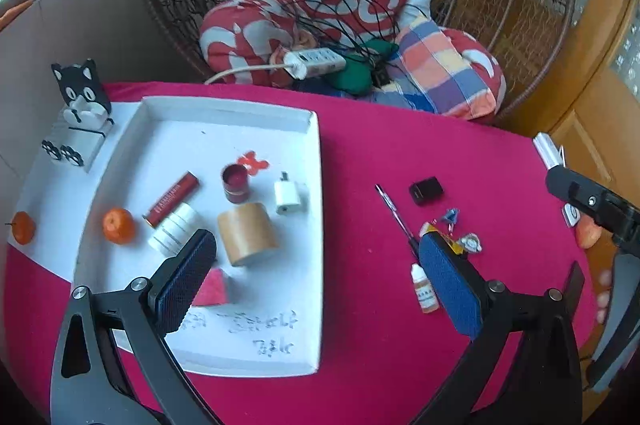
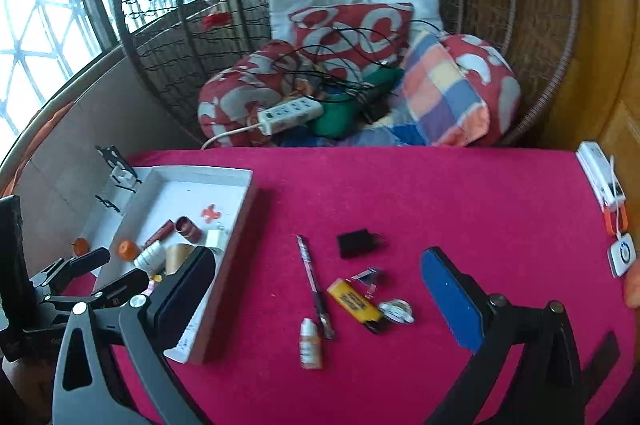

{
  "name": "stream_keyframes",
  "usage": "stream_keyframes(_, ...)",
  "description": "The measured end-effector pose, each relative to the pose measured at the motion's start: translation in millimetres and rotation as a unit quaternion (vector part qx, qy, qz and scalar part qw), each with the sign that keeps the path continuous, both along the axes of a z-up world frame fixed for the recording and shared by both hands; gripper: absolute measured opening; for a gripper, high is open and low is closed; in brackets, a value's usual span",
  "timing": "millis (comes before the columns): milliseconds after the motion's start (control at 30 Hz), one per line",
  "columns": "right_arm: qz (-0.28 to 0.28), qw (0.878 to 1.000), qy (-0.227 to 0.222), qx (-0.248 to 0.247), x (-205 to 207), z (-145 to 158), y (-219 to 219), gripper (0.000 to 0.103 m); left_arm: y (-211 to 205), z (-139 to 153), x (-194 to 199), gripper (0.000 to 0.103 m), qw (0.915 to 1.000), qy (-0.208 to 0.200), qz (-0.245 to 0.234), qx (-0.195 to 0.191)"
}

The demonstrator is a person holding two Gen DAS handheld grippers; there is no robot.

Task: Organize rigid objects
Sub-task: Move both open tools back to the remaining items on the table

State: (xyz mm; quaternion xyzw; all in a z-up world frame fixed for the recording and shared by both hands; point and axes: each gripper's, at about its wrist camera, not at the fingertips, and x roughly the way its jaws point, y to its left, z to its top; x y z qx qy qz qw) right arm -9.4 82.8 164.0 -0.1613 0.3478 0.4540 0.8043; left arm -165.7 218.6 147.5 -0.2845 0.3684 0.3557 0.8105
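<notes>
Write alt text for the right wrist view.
The open right gripper hovers over a pink tablecloth strewn with a pen, dropper bottle, yellow lighter and black charger. A white tray sits left.

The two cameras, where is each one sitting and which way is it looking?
Left wrist: sits on the left gripper, looking down its open fingers at the white tray; the right gripper's arm shows at the right edge.
Right wrist: sits on the right gripper, open over the pink cloth, facing the pen and dropper bottle; the left gripper shows at left.
Shared: tray, pen, bottle, black block and cushioned wicker chair.
</notes>
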Motion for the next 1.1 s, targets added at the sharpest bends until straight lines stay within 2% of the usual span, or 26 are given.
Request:
stream_keyframes(233,-0.026,1.0,0.015,0.001,20,-7,-37,0.103,-16,-15,17,0.102,0.9994,0.028,-0.017,-0.008)
stream_keyframes(400,-0.047,0.999,0.024,-0.009,33,-16,-64,0.103,-28,-35,27,0.102,0.9975,0.048,-0.028,-0.043)
stream_keyframes(667,-0.071,0.996,0.044,-0.03,50,-31,-97,0.103,-55,-70,66,0.102,0.9883,0.082,-0.081,-0.099)
stream_keyframes(800,-0.077,0.995,0.043,-0.04,57,-33,-112,0.103,-63,-86,95,0.102,0.9835,0.102,-0.103,-0.108)
stream_keyframes(833,-0.079,0.995,0.042,-0.043,59,-34,-116,0.103,-64,-91,102,0.1,0.9826,0.108,-0.106,-0.108)
stream_keyframes(1000,-0.076,0.994,0.044,-0.066,74,-44,-126,0.103,-70,-109,126,0.072,0.9782,0.13,-0.119,-0.11)
stream_keyframes(1100,-0.059,0.994,0.049,-0.078,81,-51,-119,0.103,-72,-116,132,0.072,0.9765,0.143,-0.12,-0.107)
